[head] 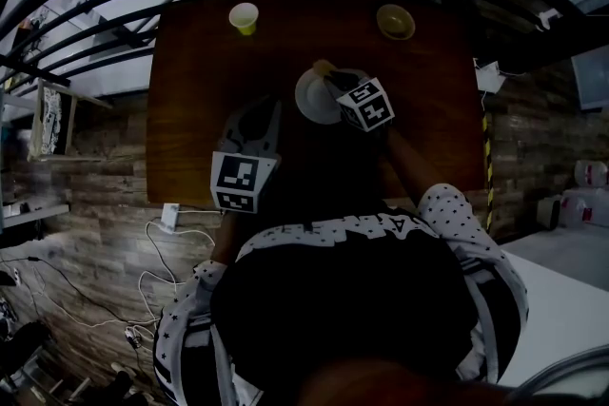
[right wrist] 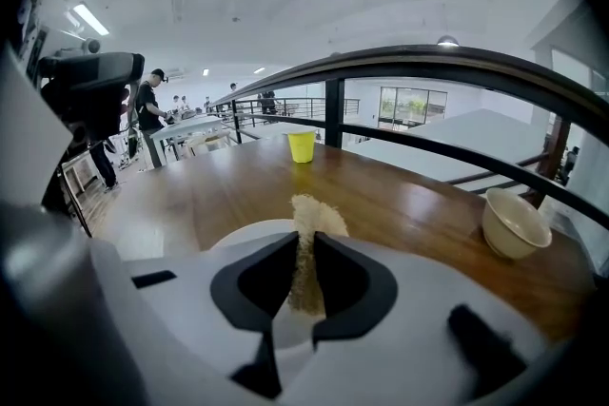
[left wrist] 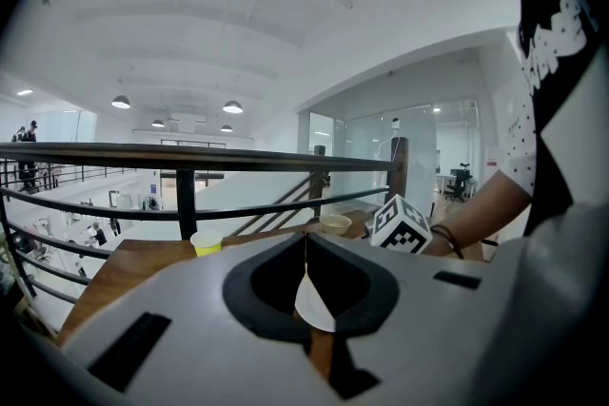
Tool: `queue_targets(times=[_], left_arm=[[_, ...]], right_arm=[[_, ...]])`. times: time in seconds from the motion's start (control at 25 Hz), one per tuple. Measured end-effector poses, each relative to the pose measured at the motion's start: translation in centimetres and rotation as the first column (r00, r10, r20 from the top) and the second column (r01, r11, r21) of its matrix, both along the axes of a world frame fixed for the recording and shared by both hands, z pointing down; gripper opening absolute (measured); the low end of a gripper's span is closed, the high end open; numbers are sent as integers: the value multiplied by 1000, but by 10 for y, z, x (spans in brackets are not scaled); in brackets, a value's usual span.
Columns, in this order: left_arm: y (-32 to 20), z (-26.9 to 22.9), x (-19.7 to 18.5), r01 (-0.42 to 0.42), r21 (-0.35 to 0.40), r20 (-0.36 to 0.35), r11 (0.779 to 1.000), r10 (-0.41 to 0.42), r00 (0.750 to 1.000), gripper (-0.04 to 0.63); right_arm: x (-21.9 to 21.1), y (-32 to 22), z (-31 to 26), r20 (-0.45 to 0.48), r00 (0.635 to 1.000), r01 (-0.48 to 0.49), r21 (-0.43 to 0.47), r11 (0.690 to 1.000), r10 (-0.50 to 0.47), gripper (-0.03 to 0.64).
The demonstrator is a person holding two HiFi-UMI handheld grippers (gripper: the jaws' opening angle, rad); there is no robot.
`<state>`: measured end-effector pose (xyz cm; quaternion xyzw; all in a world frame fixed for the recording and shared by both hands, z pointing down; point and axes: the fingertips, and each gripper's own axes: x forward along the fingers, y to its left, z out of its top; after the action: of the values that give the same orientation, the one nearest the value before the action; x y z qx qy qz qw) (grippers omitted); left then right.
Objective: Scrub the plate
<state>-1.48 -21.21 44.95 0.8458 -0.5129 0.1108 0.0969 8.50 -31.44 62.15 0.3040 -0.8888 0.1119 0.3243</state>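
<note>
Big open mezzanine-type room here: white ceiling (left wrist: 190, 5) with hanging lamps, and a black railing (right wrist: 428, 67) running along the far edge of a dark, glossy wooden table (head: 190, 109). Under that there's plank-style flooring (head: 95, 204) with some cables lying around.

The plate (head: 310, 97) sits mid-table, a bit right of centre in the head view. It's plain white, round and pretty shallow. The left gripper (left wrist: 306, 247) is clamped onto its rim, so you see it nearly edge-on between the jaws. The right gripper (right wrist: 303, 247) is squeezed tight on a tan, fuzzy scrubber (right wrist: 309, 219) that's right over the plate.

At the back edge of the table are a cream bowl (head: 395, 21) on the right and a small yellow cup (head: 244, 17) on the left.
</note>
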Motion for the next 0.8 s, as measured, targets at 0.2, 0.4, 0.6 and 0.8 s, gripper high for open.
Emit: queue_targets(times=[0.2, 0.4, 0.6, 0.8], left_arm=[[0, -1, 0, 3, 1, -2, 1000, -3, 1000, 14], [1, -1, 0, -2, 6, -1, 1000, 2, 1000, 14], [2, -2, -1, -3, 9, -2, 1000, 4, 1000, 14], [3, -3, -1, -6, 11, -1, 1000, 6, 1000, 14]], right_arm=[[-2, 2, -1, 5, 1000, 12, -9, 1000, -12, 49], [-5, 10, 3, 4, 1000, 23, -34, 999, -23, 49], [-7, 19, 9, -8, 999, 45, -58, 997, -45, 51], [-9, 24, 10, -11, 998, 55, -63, 997, -56, 49]])
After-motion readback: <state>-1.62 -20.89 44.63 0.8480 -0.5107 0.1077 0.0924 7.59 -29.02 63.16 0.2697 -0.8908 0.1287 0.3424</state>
